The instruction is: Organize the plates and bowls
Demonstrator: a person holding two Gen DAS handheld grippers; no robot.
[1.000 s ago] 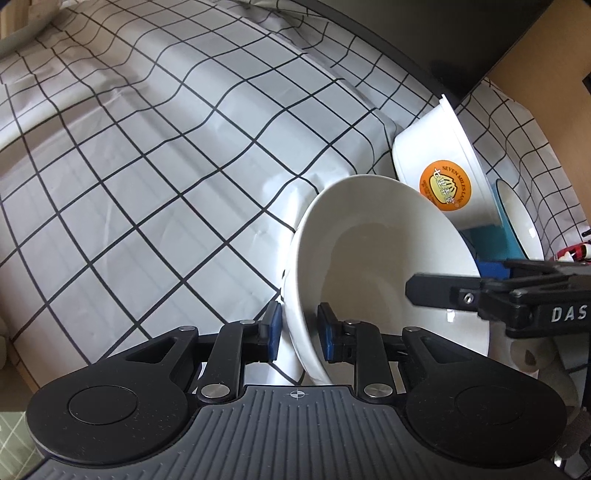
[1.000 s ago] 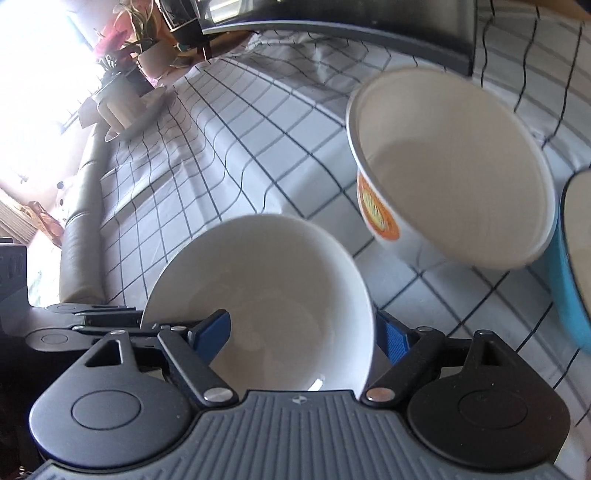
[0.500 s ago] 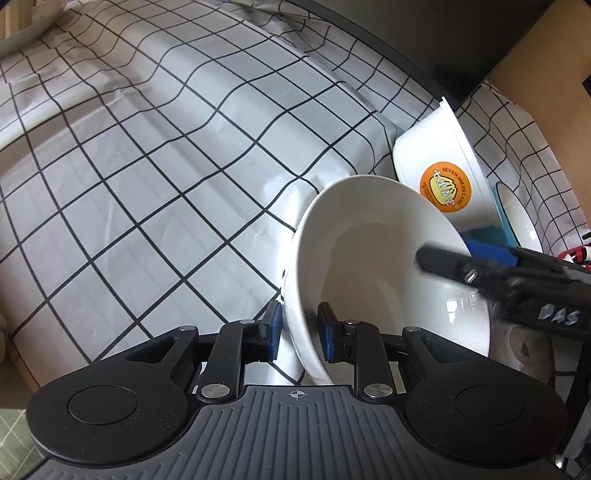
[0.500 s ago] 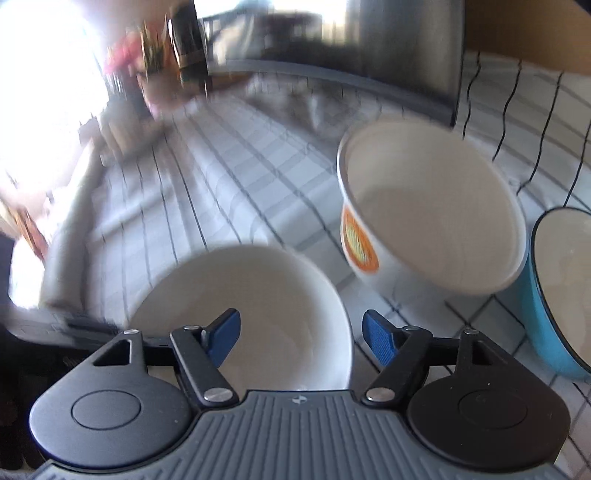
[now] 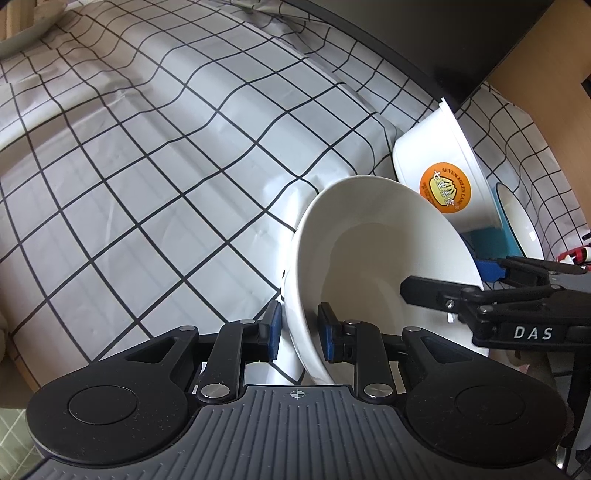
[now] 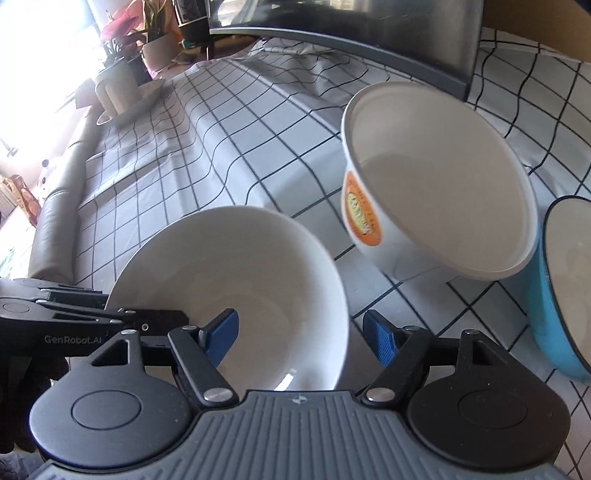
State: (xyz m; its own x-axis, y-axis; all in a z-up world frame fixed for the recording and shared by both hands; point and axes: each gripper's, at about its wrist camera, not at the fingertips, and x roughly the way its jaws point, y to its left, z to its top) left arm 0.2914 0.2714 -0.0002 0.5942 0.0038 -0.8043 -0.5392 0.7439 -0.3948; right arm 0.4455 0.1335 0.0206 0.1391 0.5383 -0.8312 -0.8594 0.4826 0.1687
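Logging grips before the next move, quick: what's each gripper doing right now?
Left gripper: shut on the plain white bowl, pinching its rim.
Right gripper: open, pads straddling the same bowl's rim, not pressing it.

Strong daylight flooding in at 10 o'clock in the right wrist view, bleaching a window [image 6: 40, 74]. Potted plants [image 6: 144, 33] just beside it at 11. Grey sofa [image 6: 55, 218] at 9, draped with white black-gridded cloth [image 5: 155, 155]. Dark screen [image 6: 351, 26] at 12; brown panel [image 5: 550, 103] at 2.
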